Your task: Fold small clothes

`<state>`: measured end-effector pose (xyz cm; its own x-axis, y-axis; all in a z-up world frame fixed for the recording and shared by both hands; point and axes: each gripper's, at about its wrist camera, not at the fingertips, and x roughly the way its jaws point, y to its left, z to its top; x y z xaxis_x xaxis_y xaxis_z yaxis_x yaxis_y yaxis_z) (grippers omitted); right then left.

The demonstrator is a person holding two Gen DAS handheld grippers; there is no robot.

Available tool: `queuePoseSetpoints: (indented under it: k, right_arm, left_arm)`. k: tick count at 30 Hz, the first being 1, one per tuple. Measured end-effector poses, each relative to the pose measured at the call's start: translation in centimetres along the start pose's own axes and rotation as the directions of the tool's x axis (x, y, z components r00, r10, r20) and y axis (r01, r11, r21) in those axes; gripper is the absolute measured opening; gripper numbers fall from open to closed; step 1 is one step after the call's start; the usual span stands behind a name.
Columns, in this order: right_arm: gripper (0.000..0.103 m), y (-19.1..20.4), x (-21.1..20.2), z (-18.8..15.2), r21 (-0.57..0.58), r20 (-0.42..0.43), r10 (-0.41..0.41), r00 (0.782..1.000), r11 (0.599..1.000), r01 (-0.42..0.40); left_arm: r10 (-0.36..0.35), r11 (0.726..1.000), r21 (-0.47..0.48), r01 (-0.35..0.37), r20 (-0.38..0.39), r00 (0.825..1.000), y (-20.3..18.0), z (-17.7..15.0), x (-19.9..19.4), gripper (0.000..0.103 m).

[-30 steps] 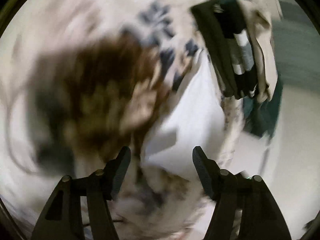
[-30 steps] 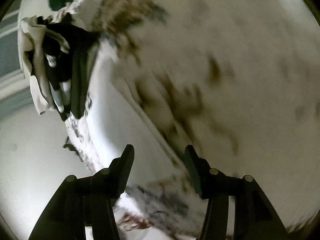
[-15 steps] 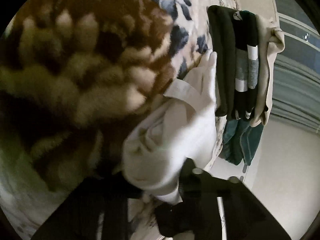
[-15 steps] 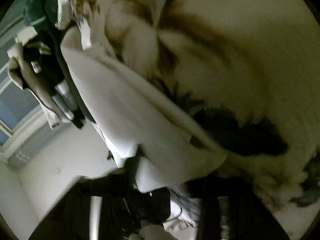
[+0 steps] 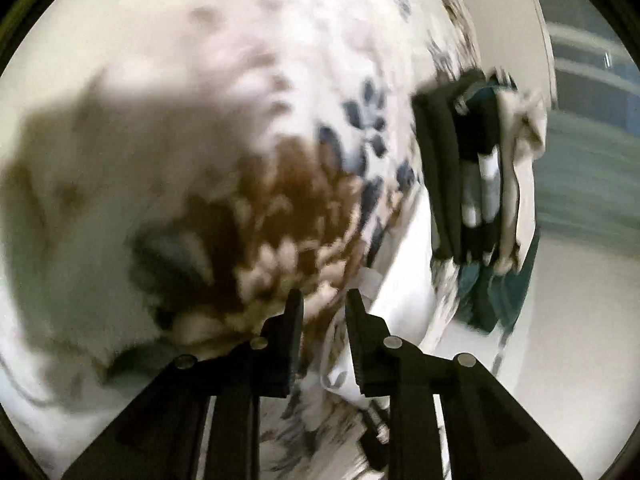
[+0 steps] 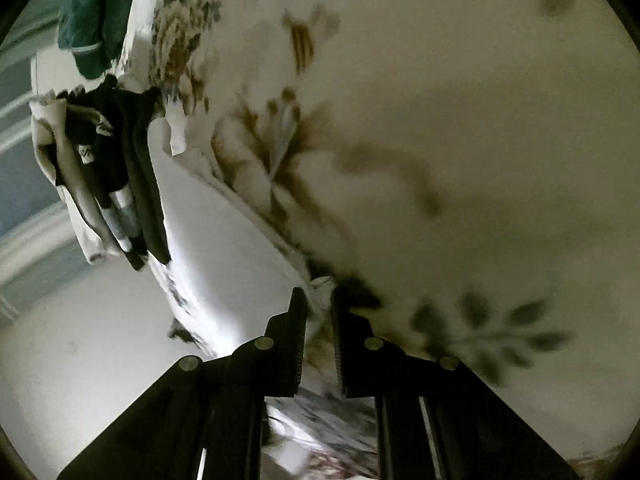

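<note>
**Both grippers pinch the white garment**

While the left wrist view is blurred, the left gripper (image 5: 322, 304) at lower centre has its jaws nearly together on an edge of the white garment (image 5: 404, 292), which lies to its right on the floral sheet (image 5: 280, 80). The folded pile (image 5: 472, 168) sits at the right. In the right wrist view, the right gripper (image 6: 318, 300) clamps the garment's corner at lower centre.

You're looking at a floral bedspread (image 5: 224, 92) in cream, printed with brown blooms and dark blue leaves; it fills most of both views. Beyond its edge lies pale floor (image 6: 80, 320), and a window (image 5: 588, 100) shows behind.
</note>
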<state>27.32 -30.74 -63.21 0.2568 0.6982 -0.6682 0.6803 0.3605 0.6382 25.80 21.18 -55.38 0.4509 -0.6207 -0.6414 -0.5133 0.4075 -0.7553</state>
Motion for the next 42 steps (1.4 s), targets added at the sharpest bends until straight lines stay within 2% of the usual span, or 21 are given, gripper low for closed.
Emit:
queuePoseSetpoints:
  k: [1, 2, 3, 6, 9, 11, 12, 14, 15, 16, 17, 18, 20, 21, 28, 34, 38, 42]
  right_arm:
    - [0.034, 0.1, -0.5, 0.4, -0.026, -0.008, -0.010, 1.000, 1.000, 0.010]
    - [0.057, 0.8, -0.8, 1.2, -0.070, -0.013, -0.010, 1.000, 0.997, 0.009]
    - [0.068, 1.4, -0.8, 2.0, -0.104, -0.024, 0.008, 1.000, 0.995, -0.011]
    - [0.069, 3.2, 0.9, 4.5, -0.187, -0.094, 0.032, 0.995, 0.981, -0.050]
    - [0.071, 5.1, 4.2, 6.8, -0.264, -0.194, 0.018, 0.981, 0.962, -0.070]
    - [0.072, 6.2, 6.1, 7.3, -0.302, -0.260, 0.023, 0.965, 0.948, -0.103]
    - [0.072, 7.0, 7.0, 7.4, -0.316, -0.309, 0.040, 0.950, 0.938, -0.143]
    - [0.072, 7.5, 7.8, 7.5, -0.314, -0.349, 0.055, 0.936, 0.934, -0.172]
    - [0.069, 8.0, 8.4, 7.4, -0.313, -0.373, 0.074, 0.925, 0.928, -0.201]
    - [0.065, 8.3, 8.8, 7.2, -0.318, -0.376, 0.075, 0.923, 0.926, -0.205]
    - [0.048, 8.6, 9.3, 7.0, -0.329, -0.377, 0.064, 0.924, 0.923, -0.198]
    - [0.030, 8.7, 9.7, 6.8, -0.340, -0.380, 0.055, 0.923, 0.920, -0.194]
    - [0.018, 9.0, 9.9, 6.4, -0.335, -0.367, 0.063, 0.928, 0.922, -0.195]
    - [0.016, 9.3, 9.7, 6.1, -0.343, -0.357, 0.065, 0.932, 0.919, -0.195]
    - [0.014, 13.1, 5.0, 3.1, -0.403, -0.338, 0.074, 0.938, 0.889, -0.216]
    - [0.014, 21.8, -1.5, 0.4, -0.500, -0.298, 0.088, 0.950, 0.834, -0.234]
    - [0.014, 29.9, -4.3, 1.3, -0.554, -0.252, 0.127, 0.959, 0.794, -0.251]
    - [0.014, 37.5, -4.6, 5.0, -0.595, -0.193, 0.168, 0.967, 0.763, -0.252]
  left_arm:
    - [0.017, 0.998, 0.061, -0.016, -0.025, 1.000, -1.1, 0.5, 0.4, 0.031]
    - [0.027, 0.994, 0.107, -0.022, -0.040, 0.999, -1.6, 0.8, 0.5, 0.051]
    - [0.028, 0.988, 0.152, -0.019, -0.057, 0.998, -2.5, 1.2, 1.2, 0.059]
    - [0.010, 0.969, 0.244, 0.028, -0.152, 0.988, -4.8, 2.5, 4.8, 0.062]
    - [0.041, 0.947, 0.316, 0.049, -0.271, 0.962, -6.2, 3.1, 9.8, 0.062]
    - [0.064, 0.932, 0.358, 0.057, -0.316, 0.947, -7.0, 3.1, 12.0, 0.062]
    - [0.065, 0.925, 0.374, 0.065, -0.326, 0.943, -7.3, 3.0, 12.5, 0.062]
    - [0.063, 0.912, 0.403, 0.082, -0.334, 0.940, -8.3, 2.6, 13.1, 0.059]
    - [0.059, 0.906, 0.413, 0.089, -0.331, 0.942, -8.6, 2.4, 13.1, 0.059]
    - [0.059, 0.901, 0.424, 0.090, -0.325, 0.944, -8.9, 2.1, 13.2, 0.054]
    - [0.059, 0.898, 0.430, 0.092, -0.325, 0.944, -9.2, 1.7, 13.3, 0.030]
    - [0.066, 0.899, 0.431, 0.082, -0.318, 0.946, -9.3, 1.5, 13.4, 0.022]
    - [0.065, 0.904, 0.423, 0.071, -0.298, 0.952, -9.4, 1.4, 13.2, 0.015]
    - [0.063, 0.906, 0.418, 0.065, -0.286, 0.956, -9.5, 1.4, 13.0, 0.014]
    - [0.068, 0.877, 0.477, 0.062, -0.251, 0.966, -14.3, 0.6, 9.2, 0.013]
    - [0.049, 0.833, 0.548, 0.077, -0.213, 0.976, -23.1, 0.7, 4.6, 0.014]
    - [-0.003, 0.803, 0.588, 0.099, -0.162, 0.987, -30.9, 3.7, 3.2, 0.014]
    - [-0.051, 0.777, 0.620, 0.111, -0.113, 0.992, -37.1, 8.5, 4.4, 0.014]
